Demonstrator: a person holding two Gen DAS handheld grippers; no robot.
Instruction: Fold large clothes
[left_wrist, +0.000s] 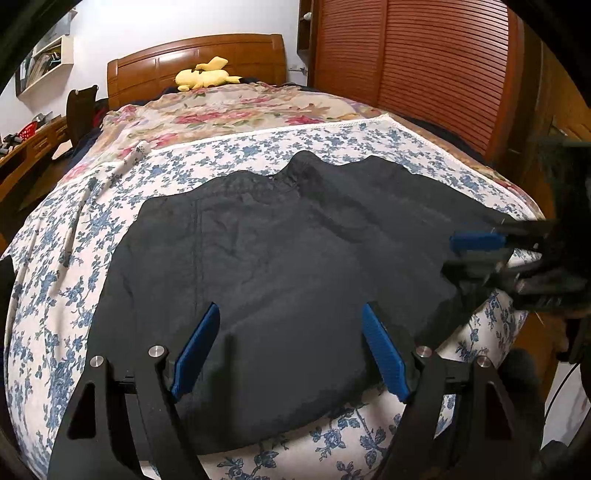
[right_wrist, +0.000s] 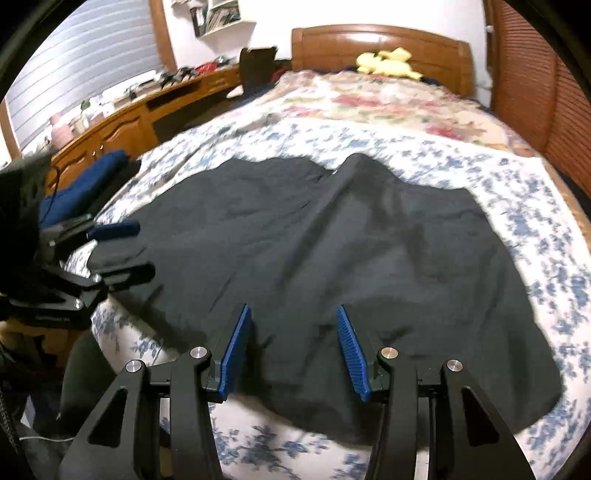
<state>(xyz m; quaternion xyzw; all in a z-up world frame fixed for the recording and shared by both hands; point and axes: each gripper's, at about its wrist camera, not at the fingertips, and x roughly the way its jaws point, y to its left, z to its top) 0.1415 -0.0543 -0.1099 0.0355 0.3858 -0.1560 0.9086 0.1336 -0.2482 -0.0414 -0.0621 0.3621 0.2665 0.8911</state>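
A large black garment (left_wrist: 280, 236) lies spread flat on the blue-flowered sheet (left_wrist: 66, 280) of a bed, its near hem at the bed's front edge. My left gripper (left_wrist: 290, 308) hovers open over the garment's near hem with its blue pads (left_wrist: 197, 350) wide apart. It also shows at the left of the right wrist view as the left gripper (right_wrist: 129, 251), by the garment's left corner. My right gripper (right_wrist: 292, 310) stands open above the near hem (right_wrist: 295, 369), its pads clear of the cloth. In the left wrist view the right gripper (left_wrist: 476, 254) sits blurred at the garment's right edge.
A pink floral quilt (left_wrist: 229, 110) covers the far half of the bed, with a yellow plush toy (left_wrist: 205, 75) by the wooden headboard (left_wrist: 195, 55). A slatted wooden wardrobe (left_wrist: 417, 74) stands on the right. A cluttered wooden desk (right_wrist: 122, 114) and dark chair (right_wrist: 256, 70) are on the left.
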